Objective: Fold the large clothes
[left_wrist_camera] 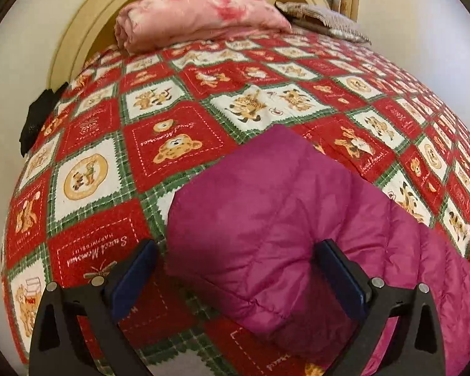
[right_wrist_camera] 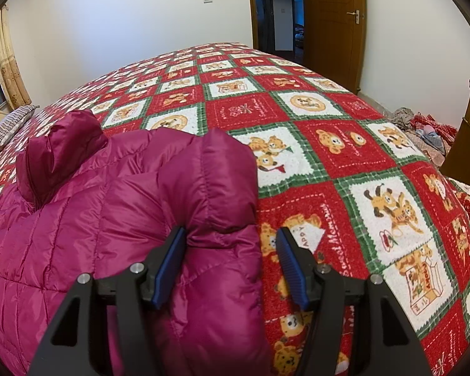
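A magenta quilted puffer jacket (left_wrist_camera: 266, 200) lies on the bed, partly folded over itself. In the left wrist view my left gripper (left_wrist_camera: 236, 247) hangs over the jacket's near end with its jaws wide. Its right finger (left_wrist_camera: 341, 275) lies against the fabric, and its left finger (left_wrist_camera: 134, 275) stands over the bedspread, apart from the jacket. In the right wrist view the jacket (right_wrist_camera: 109, 206) fills the left side, its collar (right_wrist_camera: 62, 153) standing up. My right gripper (right_wrist_camera: 232, 230) straddles the jacket's puffy right edge. The left pad touches the fabric, while a gap shows at the right pad (right_wrist_camera: 293, 269).
The bed is covered by a red, white and green teddy-bear bedspread (left_wrist_camera: 159, 144). A rolled pink quilt (left_wrist_camera: 197, 18) and a striped pillow (left_wrist_camera: 326, 18) lie at the headboard. Loose clothes (right_wrist_camera: 423, 128) lie on the floor beside the bed, near a wooden cabinet (right_wrist_camera: 467, 138) and a door (right_wrist_camera: 335, 15).
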